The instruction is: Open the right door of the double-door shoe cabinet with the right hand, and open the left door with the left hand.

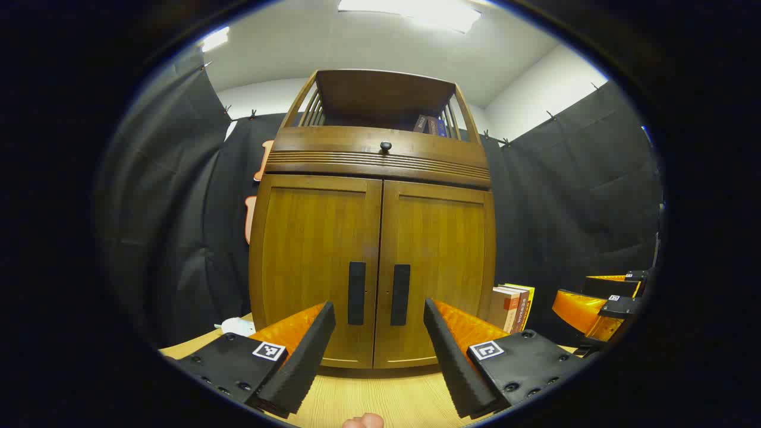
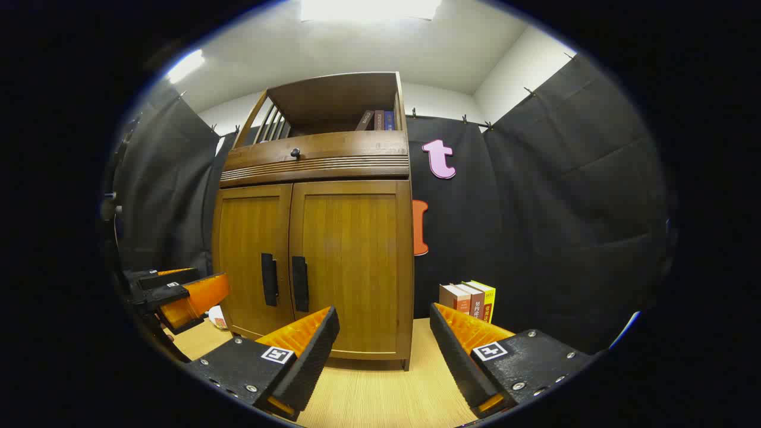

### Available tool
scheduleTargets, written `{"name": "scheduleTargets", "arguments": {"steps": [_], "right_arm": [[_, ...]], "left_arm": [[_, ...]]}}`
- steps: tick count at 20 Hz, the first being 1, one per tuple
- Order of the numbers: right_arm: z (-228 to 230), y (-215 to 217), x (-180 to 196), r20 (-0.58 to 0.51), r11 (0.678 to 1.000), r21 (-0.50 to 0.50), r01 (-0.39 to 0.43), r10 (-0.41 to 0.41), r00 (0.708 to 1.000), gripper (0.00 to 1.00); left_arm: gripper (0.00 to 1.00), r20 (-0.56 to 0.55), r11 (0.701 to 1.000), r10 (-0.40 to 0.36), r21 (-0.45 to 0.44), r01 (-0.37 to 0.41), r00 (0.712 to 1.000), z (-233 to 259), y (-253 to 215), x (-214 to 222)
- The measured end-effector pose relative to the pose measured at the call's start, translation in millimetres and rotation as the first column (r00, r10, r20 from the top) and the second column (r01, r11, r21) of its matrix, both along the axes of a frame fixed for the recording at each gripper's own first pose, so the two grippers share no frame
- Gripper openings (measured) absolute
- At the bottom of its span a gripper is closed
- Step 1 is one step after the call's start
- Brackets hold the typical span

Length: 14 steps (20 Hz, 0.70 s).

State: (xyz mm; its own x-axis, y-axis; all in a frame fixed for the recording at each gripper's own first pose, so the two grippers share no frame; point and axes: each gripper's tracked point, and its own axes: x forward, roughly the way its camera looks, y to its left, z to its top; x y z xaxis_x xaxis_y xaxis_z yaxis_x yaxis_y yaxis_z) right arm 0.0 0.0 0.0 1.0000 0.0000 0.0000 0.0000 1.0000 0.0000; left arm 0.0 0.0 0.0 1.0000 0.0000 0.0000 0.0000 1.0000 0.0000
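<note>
The shoe cabinet (image 1: 374,238) stands on the counter (image 1: 368,398) at 12 o'clock in the left gripper view, both doors closed and flush. The left door (image 1: 315,267) and right door (image 1: 434,273) meet at a centre seam, with the left handle (image 1: 357,293) and right handle (image 1: 400,295) just beside it. The left tool (image 1: 379,324) is spread open, holding nothing, short of the doors with bare counter between. At 3 o'clock stand books (image 1: 512,306) beside the cabinet, and farther right the right tool (image 1: 600,303).

In the right gripper view the cabinet (image 2: 315,238) sits at 11 o'clock, its right side edge exposed. The right tool (image 2: 383,333) is open and empty, aimed past the cabinet's right corner; the left tool (image 2: 178,294) shows at 9 o'clock.
</note>
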Motion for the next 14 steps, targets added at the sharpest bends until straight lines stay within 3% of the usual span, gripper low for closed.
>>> {"name": "scheduleTargets", "arguments": {"steps": [1,2,4,9,14], "right_arm": [[0,-1,-1,0.000,1.000,0.000,0.002,-0.002,1.000,0.97],[-1,0,-1,0.001,1.000,0.000,0.003,-0.003,1.000,0.94],[1,0,-1,0.007,1.000,0.005,0.000,0.000,1.000,0.97],[-3,-5,-3,0.020,1.000,0.005,0.009,-0.009,1.000,0.94],[-13,-5,-2,0.003,1.000,0.016,-0.001,0.000,1.000,0.94]], "left_arm": [[0.93,0.004,1.000,-0.001,0.005,0.001,1.000,0,-1,1],[0.93,0.009,1.000,0.001,0.009,-0.001,1.000,3,-2,1],[0.96,0.017,1.000,-0.003,0.009,0.003,1.000,4,-4,0],[0.93,0.016,1.000,-0.006,0.024,0.006,1.000,4,-6,-1],[0.97,-0.001,0.999,0.017,0.028,-0.017,1.000,0,-2,-1]]}}
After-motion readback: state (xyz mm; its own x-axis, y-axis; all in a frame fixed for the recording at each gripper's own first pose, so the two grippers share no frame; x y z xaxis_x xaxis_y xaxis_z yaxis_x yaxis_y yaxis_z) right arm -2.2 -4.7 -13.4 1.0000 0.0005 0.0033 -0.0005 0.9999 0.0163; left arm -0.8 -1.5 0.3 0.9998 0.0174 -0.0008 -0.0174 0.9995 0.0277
